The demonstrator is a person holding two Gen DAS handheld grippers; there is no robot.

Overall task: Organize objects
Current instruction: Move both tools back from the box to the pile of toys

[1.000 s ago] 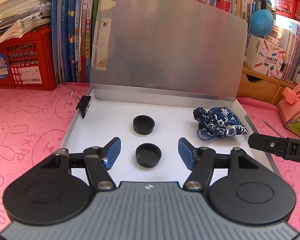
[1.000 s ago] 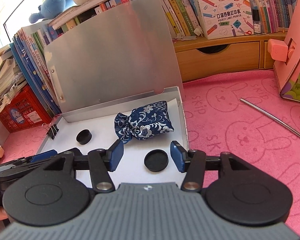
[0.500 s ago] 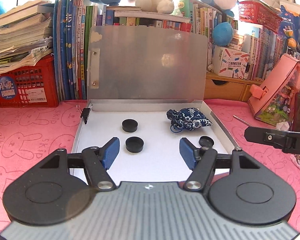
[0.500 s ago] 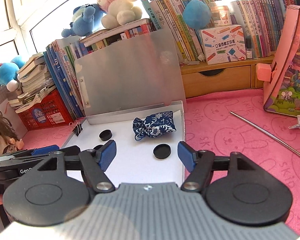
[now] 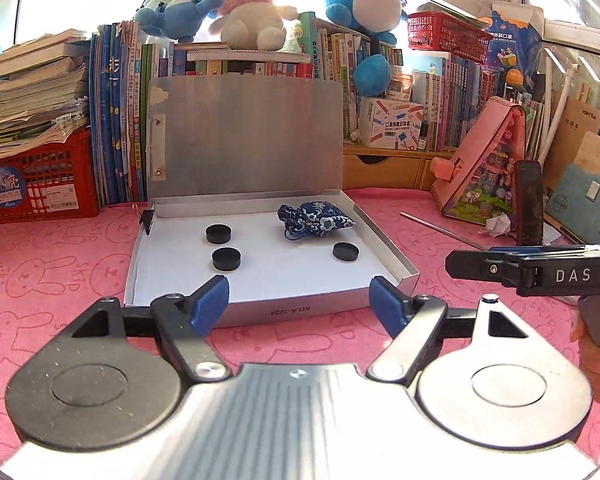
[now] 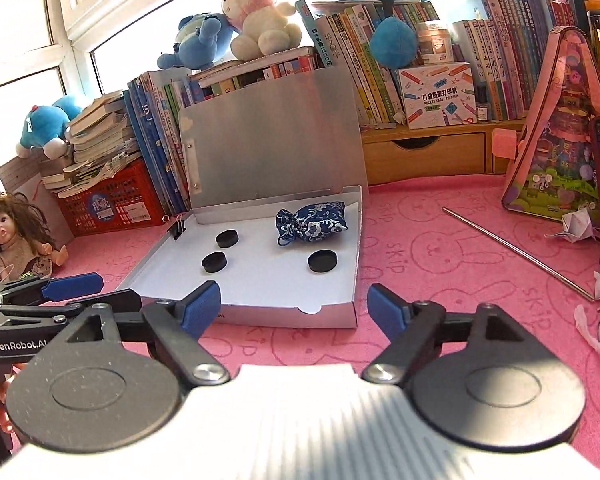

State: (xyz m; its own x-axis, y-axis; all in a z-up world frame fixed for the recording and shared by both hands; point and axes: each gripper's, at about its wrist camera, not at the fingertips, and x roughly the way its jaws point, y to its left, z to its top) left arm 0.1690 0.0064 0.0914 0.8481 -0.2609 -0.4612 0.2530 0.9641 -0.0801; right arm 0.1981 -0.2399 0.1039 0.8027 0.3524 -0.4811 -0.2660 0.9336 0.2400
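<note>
open silver box [image 5: 260,312] sits on the pink worktop [image 5: 52,272], lid upright. inside: blue floral pouch [image 5: 314,220] near the back right, three black discs [image 5: 226,258] apart on the white floor. left claw [image 5: 298,304] and right claw [image 6: 294,306] hang before the box's front edge, jaws opening, nothing between them. judged: pouch soft and light, best pinched at its gathered neck; discs stiff, low, likely slippery, taken across the rim.
</note>
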